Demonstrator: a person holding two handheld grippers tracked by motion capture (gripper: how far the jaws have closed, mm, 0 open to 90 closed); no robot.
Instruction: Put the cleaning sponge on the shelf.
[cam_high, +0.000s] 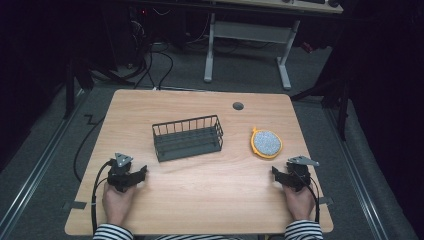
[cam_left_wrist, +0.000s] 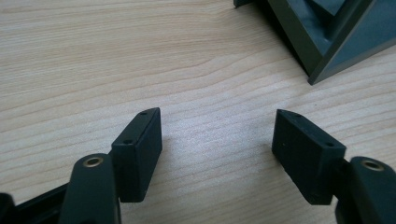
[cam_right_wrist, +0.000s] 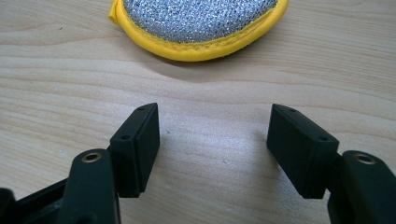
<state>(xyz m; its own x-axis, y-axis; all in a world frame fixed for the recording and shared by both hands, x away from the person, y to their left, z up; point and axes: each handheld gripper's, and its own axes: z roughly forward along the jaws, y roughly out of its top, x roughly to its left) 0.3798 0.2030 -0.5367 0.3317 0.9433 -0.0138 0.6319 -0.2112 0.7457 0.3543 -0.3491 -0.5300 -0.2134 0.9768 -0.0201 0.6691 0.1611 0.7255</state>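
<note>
Left gripper (cam_high: 141, 174): jaws wide, held nothing, lower left
Right gripper (cam_high: 278, 175): jaws wide, held nothing, lower right
Scouring pad (cam_high: 266, 143): one, just above right gripper
Wire basket (cam_high: 187, 137): one, centre

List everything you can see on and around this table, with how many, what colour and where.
Table: one, light wood, centre of the high view.
Wire basket: one, dark grey, middle of the table, nothing visible inside.
Scrubbing pad: one, silver with a yellow rim, right of the basket, flat on the table.
Cable hole: one, grey, near the far edge.
Desk frame: one, white legs, on the floor beyond the table.
Left gripper: one, black, near left, jaws open, resting on the table.
Right gripper: one, black, near right, jaws open, facing the pad.
Sleeves: two, black and white stripes, bottom edge.
</note>
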